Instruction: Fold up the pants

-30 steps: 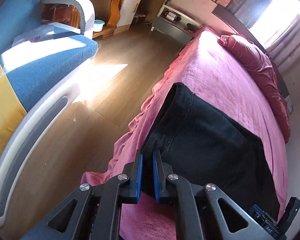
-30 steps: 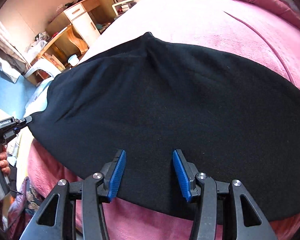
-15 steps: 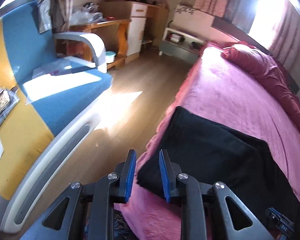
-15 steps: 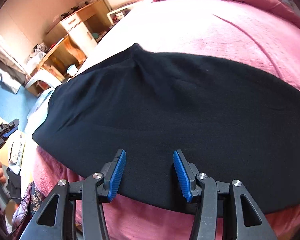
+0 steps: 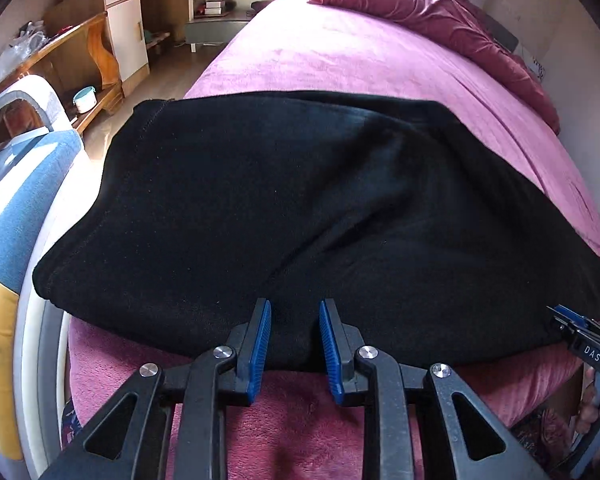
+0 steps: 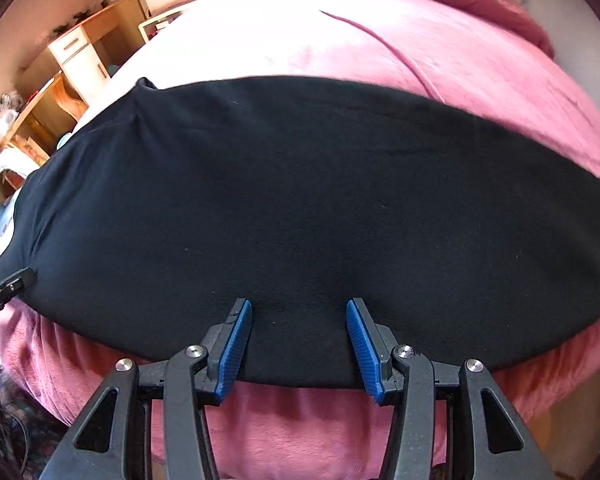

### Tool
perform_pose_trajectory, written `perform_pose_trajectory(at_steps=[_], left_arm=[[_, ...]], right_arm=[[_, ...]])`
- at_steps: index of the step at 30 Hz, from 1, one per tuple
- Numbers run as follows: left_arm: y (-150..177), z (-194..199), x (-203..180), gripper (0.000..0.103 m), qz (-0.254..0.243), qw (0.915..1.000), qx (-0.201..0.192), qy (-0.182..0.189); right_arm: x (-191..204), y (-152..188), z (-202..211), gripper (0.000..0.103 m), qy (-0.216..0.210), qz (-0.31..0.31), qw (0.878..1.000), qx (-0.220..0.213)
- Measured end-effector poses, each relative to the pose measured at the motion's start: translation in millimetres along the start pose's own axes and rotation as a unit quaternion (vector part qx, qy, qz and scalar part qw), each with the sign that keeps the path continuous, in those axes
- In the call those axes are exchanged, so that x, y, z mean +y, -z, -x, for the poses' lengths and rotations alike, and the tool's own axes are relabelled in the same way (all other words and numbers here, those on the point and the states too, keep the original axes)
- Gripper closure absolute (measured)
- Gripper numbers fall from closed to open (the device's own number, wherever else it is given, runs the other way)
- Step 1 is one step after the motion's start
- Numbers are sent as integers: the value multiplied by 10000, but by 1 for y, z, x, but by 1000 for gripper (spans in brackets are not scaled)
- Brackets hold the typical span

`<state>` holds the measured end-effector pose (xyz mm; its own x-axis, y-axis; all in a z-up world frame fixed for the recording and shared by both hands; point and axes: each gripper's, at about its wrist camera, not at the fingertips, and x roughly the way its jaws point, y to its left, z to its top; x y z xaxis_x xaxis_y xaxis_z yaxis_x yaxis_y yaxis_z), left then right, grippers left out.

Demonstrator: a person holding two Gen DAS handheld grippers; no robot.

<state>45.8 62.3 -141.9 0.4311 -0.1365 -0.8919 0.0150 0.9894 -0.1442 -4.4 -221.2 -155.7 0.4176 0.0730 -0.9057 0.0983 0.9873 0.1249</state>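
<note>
Black fabric filled the middle of both wrist views: the folded pants (image 5: 300, 208) lay flat across the near part of the bed (image 5: 360, 60), with their near fold running along the bed's front edge. The left tool (image 5: 292, 312) pointed steeply down over that near fold, its blue pads (image 5: 260, 344) set a narrow gap apart after its jaws had just been opening; cloth showed below the gap, but the pads did not press on it. The right tool (image 6: 299, 312) also tilted steeply down, its pads (image 6: 358, 344) standing moderately wide over the pants (image 6: 300, 208) with nothing pinched between them. In the left wrist view the right tool (image 5: 580, 336) showed at 4 o'clock, just off the pants' right corner, with part of a hand (image 5: 588, 408) on its grip. In the right wrist view the left tool's tip (image 6: 10, 286) sat at 9 o'clock against the pants' left corner.

Open pink blanket (image 6: 380, 40) stretched from the pants' far edge toward 12 o'clock, up to a bunched dark-red quilt (image 5: 440, 12). A narrow strip of blanket (image 5: 300, 420) lay between the near fold and the tools. At 9 o'clock stood a blue and yellow sofa (image 5: 16, 208); wooden floor (image 5: 168, 76), a wooden desk (image 5: 92, 40) with a white cabinet (image 5: 126, 24) and a low nightstand (image 5: 220, 20) lay toward 11 o'clock.
</note>
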Motion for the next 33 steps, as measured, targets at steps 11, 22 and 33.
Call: perform_pose_trajectory(at_steps=[11,22,33], left_arm=[[-1,-3,2,78,180,9998,71,23],[-7,-6,25,78,300,9994,79,153],[-7,0,10,77,119,9999,-87,-7]], right_arm=[[-16,1,4,37,-529,-85,9986,-2],[-71,-11,42,39,-402,-963,9933,-494],[-199,33,59,69,78,-2733,9605,-513]])
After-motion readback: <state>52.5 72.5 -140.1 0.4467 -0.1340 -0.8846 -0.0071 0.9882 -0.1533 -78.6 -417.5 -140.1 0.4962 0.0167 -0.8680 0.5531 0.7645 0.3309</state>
